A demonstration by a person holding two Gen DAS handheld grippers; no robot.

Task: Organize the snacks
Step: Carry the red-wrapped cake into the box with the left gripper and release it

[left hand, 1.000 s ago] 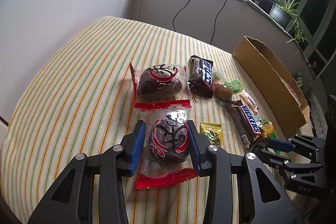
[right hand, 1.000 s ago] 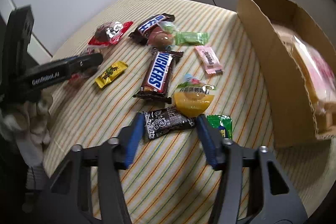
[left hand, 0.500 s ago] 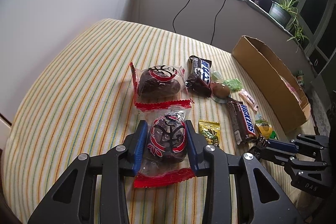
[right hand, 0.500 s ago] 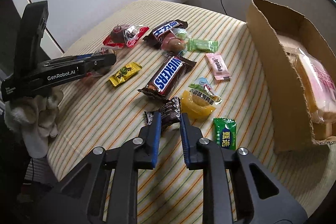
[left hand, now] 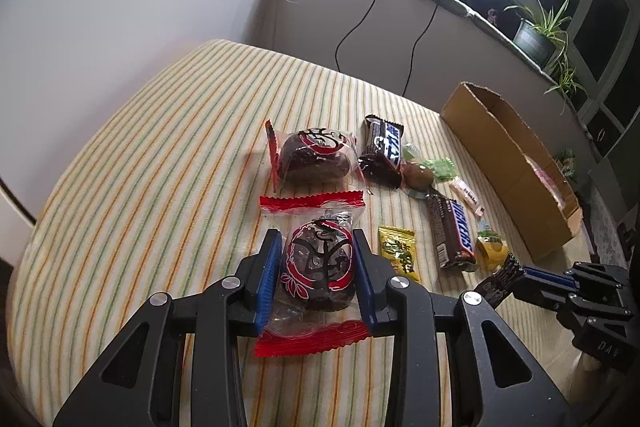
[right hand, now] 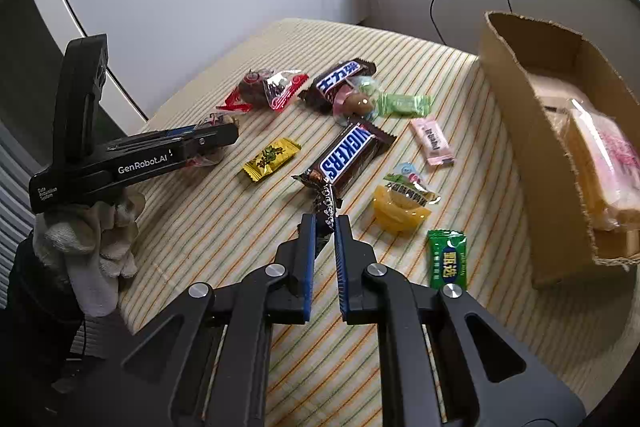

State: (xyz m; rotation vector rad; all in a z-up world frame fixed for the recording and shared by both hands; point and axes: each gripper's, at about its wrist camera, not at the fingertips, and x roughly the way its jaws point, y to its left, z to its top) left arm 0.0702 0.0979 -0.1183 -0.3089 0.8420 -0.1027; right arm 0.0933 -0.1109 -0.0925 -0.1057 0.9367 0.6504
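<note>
Closing over the last second, the right claw [right hand: 323,227] now pinches a small dark candy [right hand: 323,201] by one twisted end and has raised it off the striped counter [right hand: 208,223]. Its free end sticks out ahead of the fingertips, above the Snickers bar [right hand: 347,154]. This candy looks light and crinkly, its wrapper slippery, so a pinch on the twist is probably safest. Meanwhile the left claw [left hand: 316,269] grips a wrapped cake [left hand: 318,269] across its middle; soft and crushable, it wants a gentle squeeze. An open box [right hand: 528,115] stands to the right.
</note>
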